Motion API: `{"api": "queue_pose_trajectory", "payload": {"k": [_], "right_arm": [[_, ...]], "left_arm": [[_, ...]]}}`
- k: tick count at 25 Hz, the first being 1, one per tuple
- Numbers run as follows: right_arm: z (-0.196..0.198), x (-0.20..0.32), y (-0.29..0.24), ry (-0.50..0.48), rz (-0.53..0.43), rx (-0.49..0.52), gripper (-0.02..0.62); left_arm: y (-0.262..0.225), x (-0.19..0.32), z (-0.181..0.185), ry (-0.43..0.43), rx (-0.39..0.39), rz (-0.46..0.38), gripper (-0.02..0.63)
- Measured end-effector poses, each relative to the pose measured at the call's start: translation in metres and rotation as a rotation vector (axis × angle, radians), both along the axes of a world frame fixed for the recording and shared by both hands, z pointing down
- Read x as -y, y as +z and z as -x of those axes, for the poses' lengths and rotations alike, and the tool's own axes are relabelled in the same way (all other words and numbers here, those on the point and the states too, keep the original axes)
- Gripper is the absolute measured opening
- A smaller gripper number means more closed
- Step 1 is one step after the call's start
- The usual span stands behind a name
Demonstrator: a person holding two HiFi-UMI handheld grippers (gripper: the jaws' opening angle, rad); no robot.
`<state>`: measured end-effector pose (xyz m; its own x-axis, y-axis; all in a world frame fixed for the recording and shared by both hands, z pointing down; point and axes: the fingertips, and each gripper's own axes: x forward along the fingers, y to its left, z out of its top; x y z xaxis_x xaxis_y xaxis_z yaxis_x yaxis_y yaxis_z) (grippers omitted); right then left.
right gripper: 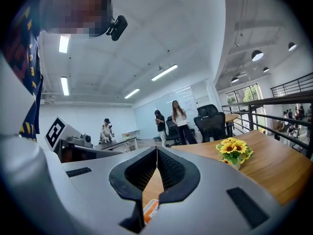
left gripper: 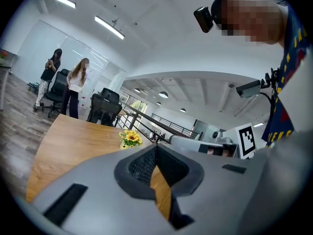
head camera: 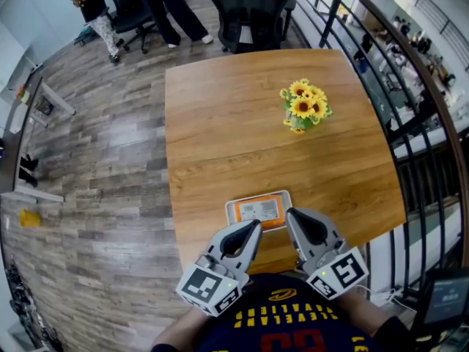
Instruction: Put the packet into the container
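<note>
A flat orange packet point(head camera: 258, 210) with a white label lies near the table's front edge, framed by a pale rim. I cannot tell whether that rim is a shallow container or the packet's own edge. My left gripper point(head camera: 256, 225) is shut and empty, its tip just at the packet's near left corner. My right gripper point(head camera: 289, 213) is also shut and empty, its tip beside the packet's right edge. In the right gripper view a strip of the orange packet point(right gripper: 151, 209) shows below the closed jaws point(right gripper: 156, 151). The left gripper view shows only wood under its closed jaws point(left gripper: 156, 148).
A small pot of sunflowers point(head camera: 304, 108) stands on the wooden table point(head camera: 220, 123) at the far right. Black office chairs point(head camera: 253, 13) and standing people point(head camera: 172, 6) are beyond the far edge. A metal railing point(head camera: 410, 101) runs along the right side.
</note>
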<state>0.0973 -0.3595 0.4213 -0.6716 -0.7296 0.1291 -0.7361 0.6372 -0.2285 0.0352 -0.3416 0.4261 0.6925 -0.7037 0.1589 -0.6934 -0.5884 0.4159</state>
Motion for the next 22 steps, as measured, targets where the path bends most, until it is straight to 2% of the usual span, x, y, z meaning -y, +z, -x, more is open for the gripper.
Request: {"api": "queue_pose_trajectory", "payload": {"k": [22], "right_arm": [[-0.0042, -0.0017, 0.0023, 0.001, 0.004, -0.001, 0.011]], "left_arm": [[0.0036, -0.0014, -0.0062, 0.006, 0.008, 0.011, 0.0]]}}
